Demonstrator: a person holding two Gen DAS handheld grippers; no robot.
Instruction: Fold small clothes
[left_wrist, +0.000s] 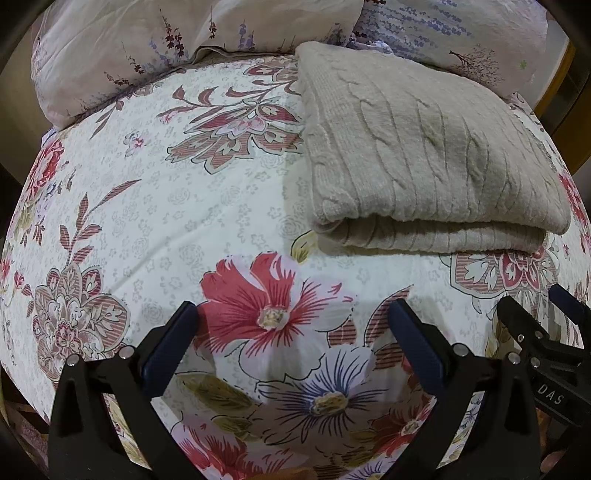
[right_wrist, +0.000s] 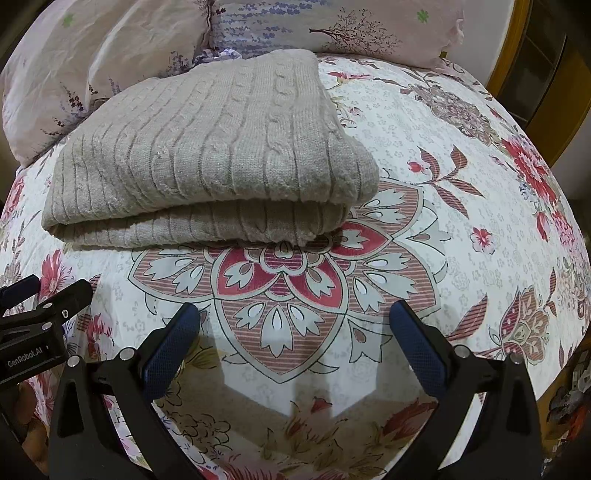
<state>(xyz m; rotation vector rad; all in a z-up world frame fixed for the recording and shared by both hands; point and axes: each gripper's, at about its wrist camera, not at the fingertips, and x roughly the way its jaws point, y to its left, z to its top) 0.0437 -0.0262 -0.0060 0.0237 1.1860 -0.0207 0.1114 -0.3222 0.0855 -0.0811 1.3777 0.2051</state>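
— Both grippers, left (left_wrist: 291, 314) and right (right_wrist: 295, 314), jaws spread, gripping nothing?
— Yes. Folded beige sweater (right_wrist: 207, 155) lies on the floral bedspread (left_wrist: 147, 206), just beyond them, near the pillows (left_wrist: 122, 48).

Sweater (left_wrist: 424, 147): beige cable-knit, soft, fuzzy matt yarn with raised ribs. Bedspread (left_wrist: 207, 206): smooth, matt woven cloth printed with red and mauve flowers. Pillows (left_wrist: 122, 48): thin, crinkled pale-pink cloth, matt, with a fine sprig print. Left gripper (left_wrist: 293, 314): matt black plastic arms, shiny metal rivets, dark-blue fingertip pads (left_wrist: 166, 347) with a fine dotted texture. Right gripper (right_wrist: 294, 314): same black plastic, metal rivets, blue textured pads (right_wrist: 170, 347). Bed frame (right_wrist: 506, 44): glossy, yellowish varnished wood.
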